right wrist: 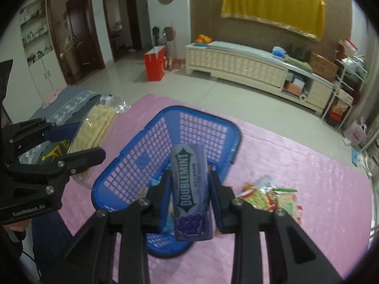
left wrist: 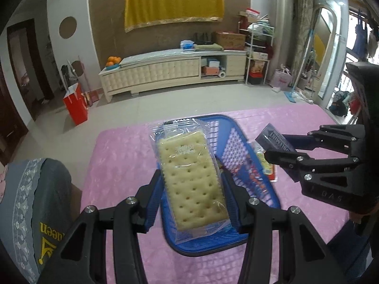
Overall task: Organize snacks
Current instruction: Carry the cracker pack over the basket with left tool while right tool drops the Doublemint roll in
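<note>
Left hand-held gripper (left wrist: 191, 194): we find it pinching a clear-wrapped cracker packet (left wrist: 191, 177) by its long edges, the packet held in the air above the near part of the blue basket (left wrist: 222, 243).
Right hand-held gripper (right wrist: 190, 201): we find it pinching a purple Doublemint gum pack (right wrist: 190, 189) between its blue pads, likewise held over the basket's near end.
Basket: it rests on the pink-covered tabletop (right wrist: 296, 153); its far half shows bare mesh in both views.
Basket contents: we make out some coloured wrappers low in the near end, partly hidden behind the held items; we cannot tell how many or what they are.
Still outside: a small cluster of loose snack packets (right wrist: 270, 196), yellow, red and green, lies on the cloth just right of the basket.
Left side of tabletop: the right wrist view shows a scrap of crumpled clear wrapping (right wrist: 122, 106) near the far left edge; we cannot say whether it holds a snack.
Done, in our judgement: a few items appear to be in the basket already, so the work is under way, not nearly finished.
In hand, in our judgement: two items are positioned for release into the basket, neither yet let go.
Left to do, in our judgement: drop both held items, then collect the cluster on the right.
</note>
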A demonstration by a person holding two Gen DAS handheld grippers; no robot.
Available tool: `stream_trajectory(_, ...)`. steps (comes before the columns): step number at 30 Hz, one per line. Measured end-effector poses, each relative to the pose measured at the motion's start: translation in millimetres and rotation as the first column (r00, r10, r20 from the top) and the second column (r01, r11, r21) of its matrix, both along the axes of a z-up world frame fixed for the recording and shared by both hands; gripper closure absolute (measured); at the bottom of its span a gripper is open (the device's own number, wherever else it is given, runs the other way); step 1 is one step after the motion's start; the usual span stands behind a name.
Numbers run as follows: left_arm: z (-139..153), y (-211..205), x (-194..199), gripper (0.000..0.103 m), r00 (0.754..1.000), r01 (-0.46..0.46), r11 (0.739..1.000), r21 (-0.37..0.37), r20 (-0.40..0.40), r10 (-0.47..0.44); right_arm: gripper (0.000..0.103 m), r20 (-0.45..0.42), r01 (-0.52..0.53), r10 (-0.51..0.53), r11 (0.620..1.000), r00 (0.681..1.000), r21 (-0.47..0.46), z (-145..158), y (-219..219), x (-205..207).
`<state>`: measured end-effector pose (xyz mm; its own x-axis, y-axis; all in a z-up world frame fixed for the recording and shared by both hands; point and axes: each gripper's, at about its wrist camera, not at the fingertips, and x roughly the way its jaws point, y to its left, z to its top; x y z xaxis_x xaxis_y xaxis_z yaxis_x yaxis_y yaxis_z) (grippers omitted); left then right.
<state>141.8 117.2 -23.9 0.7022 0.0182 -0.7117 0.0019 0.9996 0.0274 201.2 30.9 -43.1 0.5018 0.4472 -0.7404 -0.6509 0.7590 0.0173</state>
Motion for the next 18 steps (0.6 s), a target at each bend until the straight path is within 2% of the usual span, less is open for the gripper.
stream_trajectory(5,-21,26,11,0.057,0.998,-0.042,0.999,-0.017,-0.036,0.042,0.068,-0.037,-0.045,0.043,0.998,0.998,-0.041,-19,35,14)
stream_trajectory(12,-44,40,21,0.057,0.996,-0.060,0.997,-0.038,-0.074,0.057,0.069,-0.106,-0.070,0.059,0.992,0.993,-0.101,-49,62,34)
stream_trajectory(15,-51,43,26,0.057,0.995,-0.054,0.998,-0.040,-0.083,0.051,0.073,-0.111,-0.083,0.070,0.990,0.991,-0.115,-56,71,40)
stream_trajectory(16,-54,44,29,0.057,0.995,-0.055,0.998,-0.043,-0.088,0.051,0.080,-0.111,-0.087,0.073,0.989,0.991,-0.121,-58,73,41)
stream_trajectory(18,-59,47,34,0.057,0.994,-0.057,0.997,-0.047,-0.096,0.052,0.085,-0.112,-0.093,0.078,0.986,0.991,-0.138,-62,76,45)
